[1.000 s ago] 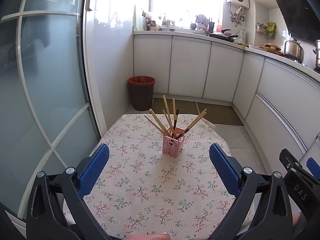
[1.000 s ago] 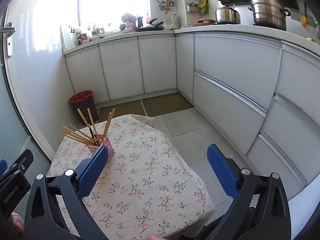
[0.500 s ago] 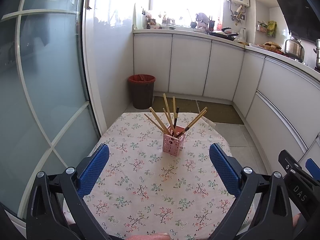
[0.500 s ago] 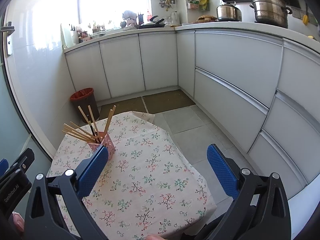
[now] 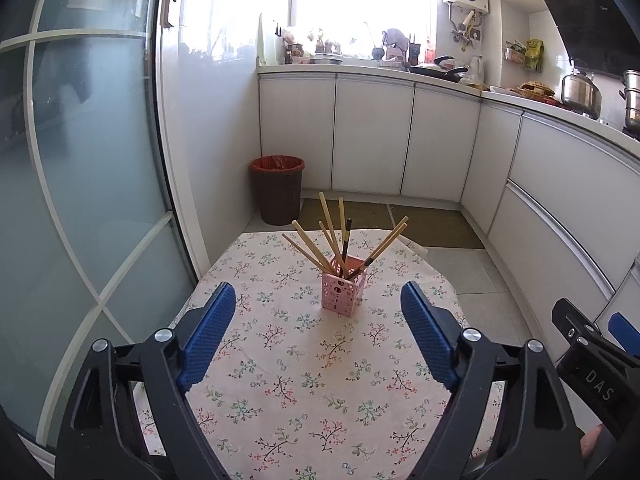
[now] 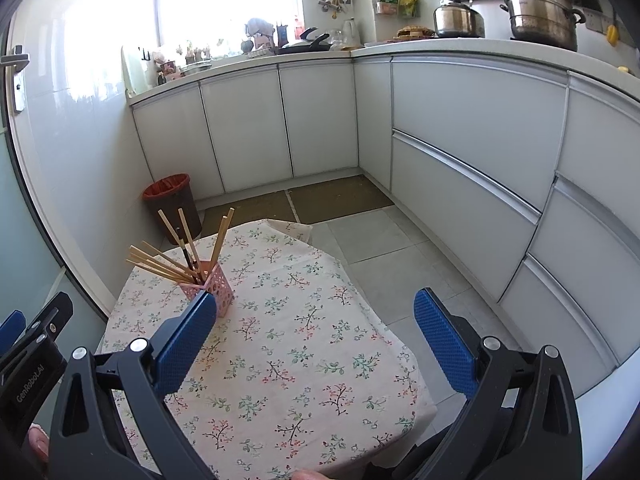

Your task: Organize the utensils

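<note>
Mid-table: holder (image 5: 343,294); both tools gaping, apart.

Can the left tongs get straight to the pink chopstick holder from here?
Probably yes. The left tongs are open, pointed at the pink holder, with only bare floral tablecloth between; the fanned chopsticks sit above.

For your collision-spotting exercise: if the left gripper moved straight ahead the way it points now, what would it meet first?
Probably the pink holder of chopsticks; it stands between the open left gripper's fingers, though depth is uncertain.
</note>
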A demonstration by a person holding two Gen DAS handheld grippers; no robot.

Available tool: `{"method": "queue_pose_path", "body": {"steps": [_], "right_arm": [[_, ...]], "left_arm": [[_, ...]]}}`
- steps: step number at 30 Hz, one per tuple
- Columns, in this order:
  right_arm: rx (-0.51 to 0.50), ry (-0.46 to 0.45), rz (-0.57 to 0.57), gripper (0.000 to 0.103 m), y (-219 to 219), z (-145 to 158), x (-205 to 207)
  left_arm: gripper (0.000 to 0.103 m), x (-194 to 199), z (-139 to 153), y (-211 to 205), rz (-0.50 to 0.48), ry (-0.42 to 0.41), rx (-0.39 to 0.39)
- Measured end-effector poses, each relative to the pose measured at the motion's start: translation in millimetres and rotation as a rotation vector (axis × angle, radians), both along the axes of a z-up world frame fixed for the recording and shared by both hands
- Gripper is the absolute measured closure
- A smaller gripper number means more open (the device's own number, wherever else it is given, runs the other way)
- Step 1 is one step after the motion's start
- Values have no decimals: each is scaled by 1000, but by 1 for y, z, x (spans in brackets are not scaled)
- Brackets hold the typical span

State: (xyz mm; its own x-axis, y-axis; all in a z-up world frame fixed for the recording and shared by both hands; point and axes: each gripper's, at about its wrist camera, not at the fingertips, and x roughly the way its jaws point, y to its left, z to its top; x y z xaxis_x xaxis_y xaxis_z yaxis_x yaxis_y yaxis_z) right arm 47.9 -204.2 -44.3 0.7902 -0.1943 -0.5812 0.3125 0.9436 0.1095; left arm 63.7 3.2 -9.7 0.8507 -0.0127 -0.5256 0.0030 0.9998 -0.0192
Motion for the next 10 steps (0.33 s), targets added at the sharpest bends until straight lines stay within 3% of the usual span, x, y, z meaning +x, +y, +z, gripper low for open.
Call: {"method": "queue_pose_path", "body": {"steps": [3, 5, 10], "right_arm": [[1, 2, 1, 7, -1, 0, -1], [3, 1, -1, 7, -1, 0, -1], [11, 4, -8, 7, -2, -1, -1]], "left_arm": [[20, 1, 1, 0, -8, 6, 0], [7, 3, 2, 0, -8, 10, -1], [7, 5, 2, 1, -9, 25, -21]]}}
